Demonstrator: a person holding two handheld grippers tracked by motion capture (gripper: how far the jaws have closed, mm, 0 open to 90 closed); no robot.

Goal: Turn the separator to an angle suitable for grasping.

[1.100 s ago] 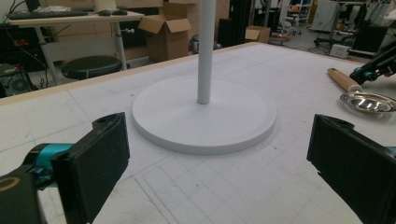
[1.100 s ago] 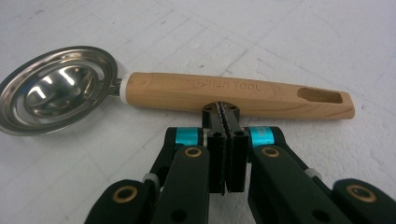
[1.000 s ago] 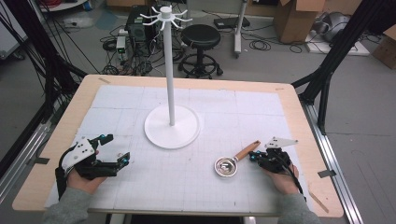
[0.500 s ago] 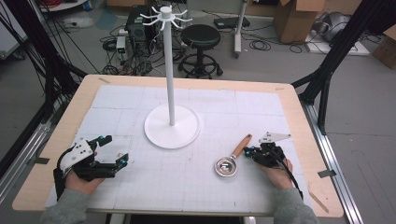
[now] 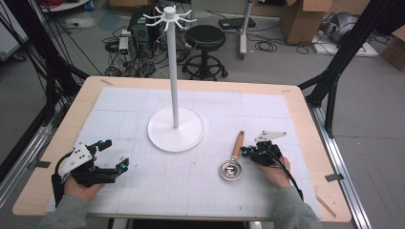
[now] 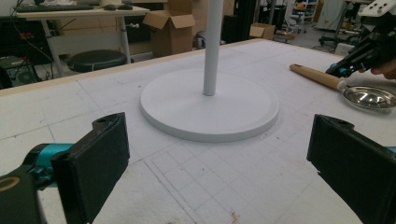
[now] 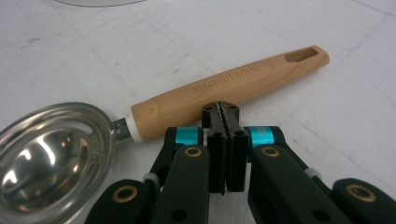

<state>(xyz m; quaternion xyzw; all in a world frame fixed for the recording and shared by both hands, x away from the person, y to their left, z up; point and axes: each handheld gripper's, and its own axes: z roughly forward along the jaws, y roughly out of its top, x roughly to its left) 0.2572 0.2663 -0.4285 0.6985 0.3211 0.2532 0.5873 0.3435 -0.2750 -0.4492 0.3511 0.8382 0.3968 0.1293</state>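
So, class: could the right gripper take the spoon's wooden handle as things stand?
Probably not yet: the right gripper sits right beside the wooden handle with bare mat between, but its jaws are shut and would first need to open.

Scoop bowl (image 7: 44, 161) ran off the right gripper view's left and bottom edges. Stand pole (image 6: 212, 46) was cut by the left gripper view's top edge. Closed right gripper (image 7: 220, 115) hid part of the wooden handle (image 7: 224, 91); contact unclear.

On the surface (image 5: 296, 109), the stand (image 5: 175, 129) sits mid-way; the scoop (image 5: 232, 162) lies to its right, just beside my right claw (image 5: 247, 151), my left claw (image 5: 114, 160) well apart.
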